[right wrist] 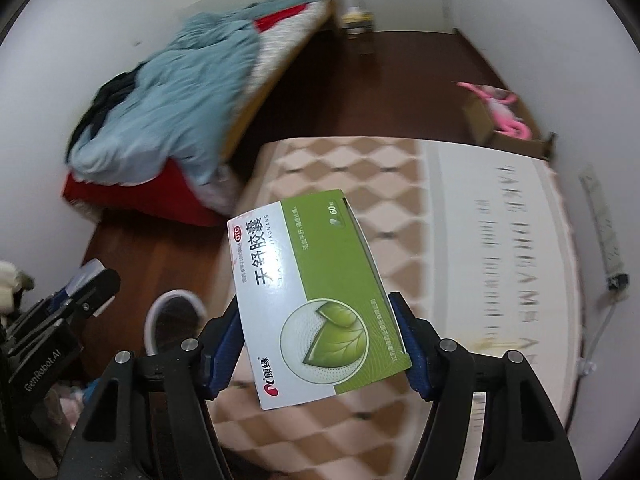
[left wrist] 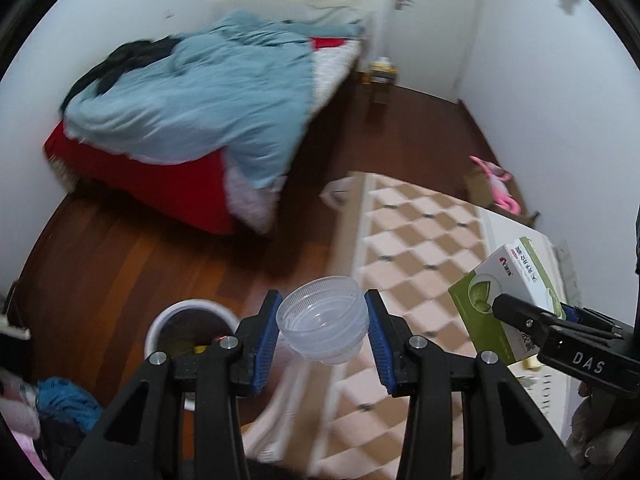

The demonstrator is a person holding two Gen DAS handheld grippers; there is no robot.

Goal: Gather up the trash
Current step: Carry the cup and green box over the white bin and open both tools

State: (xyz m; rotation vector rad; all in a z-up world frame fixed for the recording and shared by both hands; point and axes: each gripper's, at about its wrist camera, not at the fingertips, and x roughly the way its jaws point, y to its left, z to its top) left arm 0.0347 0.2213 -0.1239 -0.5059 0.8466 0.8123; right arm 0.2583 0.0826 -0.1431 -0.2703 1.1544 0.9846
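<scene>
over the checked rug (left wrist: 416, 240), left gripper (left wrist: 322, 322) clamps a plastic cup (left wrist: 322, 318), right gripper (right wrist: 320, 334) a medicine box (right wrist: 312, 300).

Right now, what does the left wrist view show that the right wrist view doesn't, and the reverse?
Only the left wrist view shows the clear plastic cup pinched between the left gripper fingers, a door handle and blue cloth at the lower left.

Only the right wrist view shows the box's printed green leaf front, the rug's lettering and a white power strip along the wall.

Both show the green and white medicine box held in the right gripper, the white bin, the checkered rug, the bed and a pink toy.
</scene>
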